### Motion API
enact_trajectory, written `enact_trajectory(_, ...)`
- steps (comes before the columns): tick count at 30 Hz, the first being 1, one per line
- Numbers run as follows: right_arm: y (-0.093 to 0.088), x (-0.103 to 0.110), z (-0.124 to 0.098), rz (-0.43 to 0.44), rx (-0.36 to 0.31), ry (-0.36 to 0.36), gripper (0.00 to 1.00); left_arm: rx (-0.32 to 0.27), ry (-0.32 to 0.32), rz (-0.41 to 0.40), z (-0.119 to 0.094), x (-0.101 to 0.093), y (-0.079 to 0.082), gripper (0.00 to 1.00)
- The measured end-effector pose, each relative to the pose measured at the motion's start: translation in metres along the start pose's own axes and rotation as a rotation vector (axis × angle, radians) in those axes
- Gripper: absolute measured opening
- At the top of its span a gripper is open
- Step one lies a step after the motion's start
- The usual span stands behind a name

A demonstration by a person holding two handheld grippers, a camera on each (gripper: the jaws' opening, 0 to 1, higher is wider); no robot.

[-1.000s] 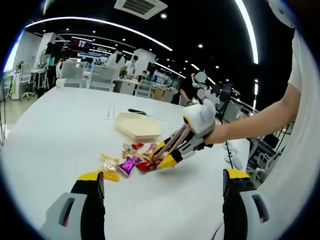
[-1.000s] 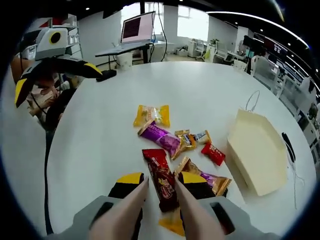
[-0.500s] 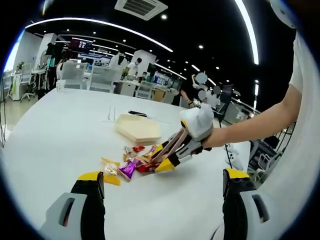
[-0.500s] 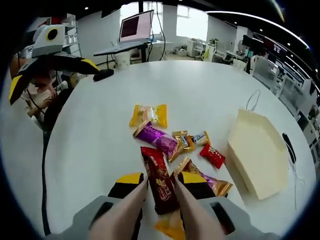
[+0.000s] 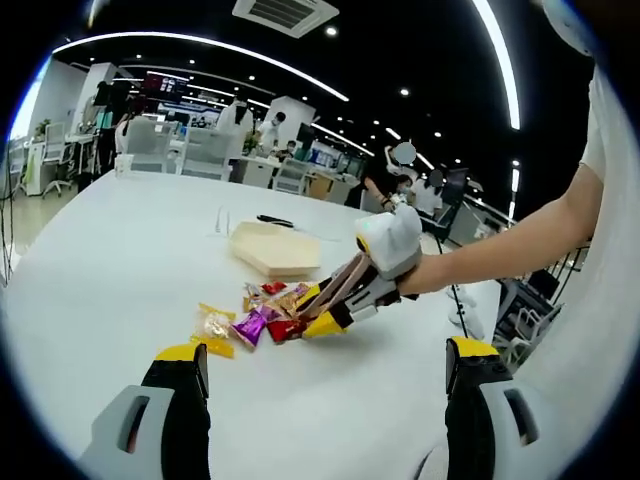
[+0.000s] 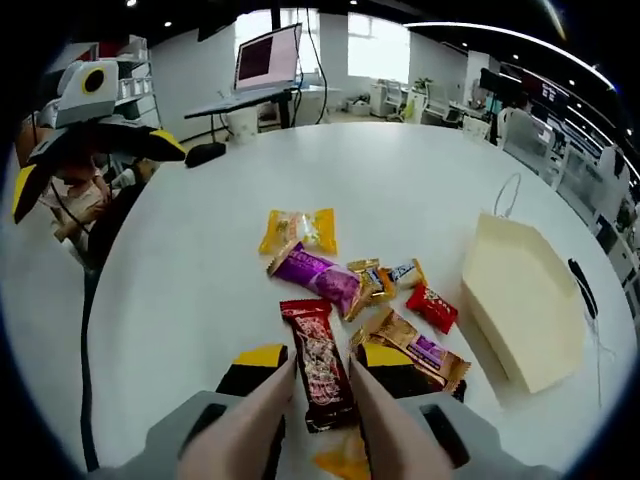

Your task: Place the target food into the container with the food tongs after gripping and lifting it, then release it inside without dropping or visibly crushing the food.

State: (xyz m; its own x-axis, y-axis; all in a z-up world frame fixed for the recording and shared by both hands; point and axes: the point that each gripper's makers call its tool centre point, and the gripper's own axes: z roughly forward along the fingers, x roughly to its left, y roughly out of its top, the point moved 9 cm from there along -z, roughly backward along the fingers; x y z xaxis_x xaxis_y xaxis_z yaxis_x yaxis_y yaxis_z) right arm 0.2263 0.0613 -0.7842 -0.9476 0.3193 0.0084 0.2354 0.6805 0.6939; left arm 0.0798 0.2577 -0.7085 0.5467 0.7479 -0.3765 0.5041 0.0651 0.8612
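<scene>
Between our right gripper's point(image 6: 315, 368) tong jaws lies the dark red wrapped candy bar point(image 6: 318, 362), apparently pinched, on the white round table point(image 6: 200, 260). Beige hexagonal paper tray point(image 6: 525, 305) awaits; lifting and release remain. Left gripper point(image 5: 325, 375) gapes, holding nothing.

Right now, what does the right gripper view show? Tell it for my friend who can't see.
The right gripper reaches over a white table, its jaws on either side of a dark red candy bar. More wrapped candies lie just ahead, with a cream tray to the right.
</scene>
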Motion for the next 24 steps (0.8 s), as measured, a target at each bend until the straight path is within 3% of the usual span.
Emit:
enact_trajectory(6,0.006,0.0,0.002,0.006,0.039,0.013,0.23,0.006,-0.02,0.007,0.006,-0.003,0.001,0.99)
enact_trajectory(9,0.004,0.003,0.001,0.012,0.028,0.006,0.22,0.004,-0.028,0.006,0.008,-0.004,0.002,0.99)
enact_trajectory(17,0.006,0.0,0.002,0.147,0.041,-0.04,0.21,0.031,-0.046,0.019,0.014,-0.009,-0.003,0.99)
enact_trajectory(24,0.006,0.001,0.002,0.202,0.041,-0.073,0.21,0.028,-0.053,0.028,0.018,-0.014,0.0,0.99)
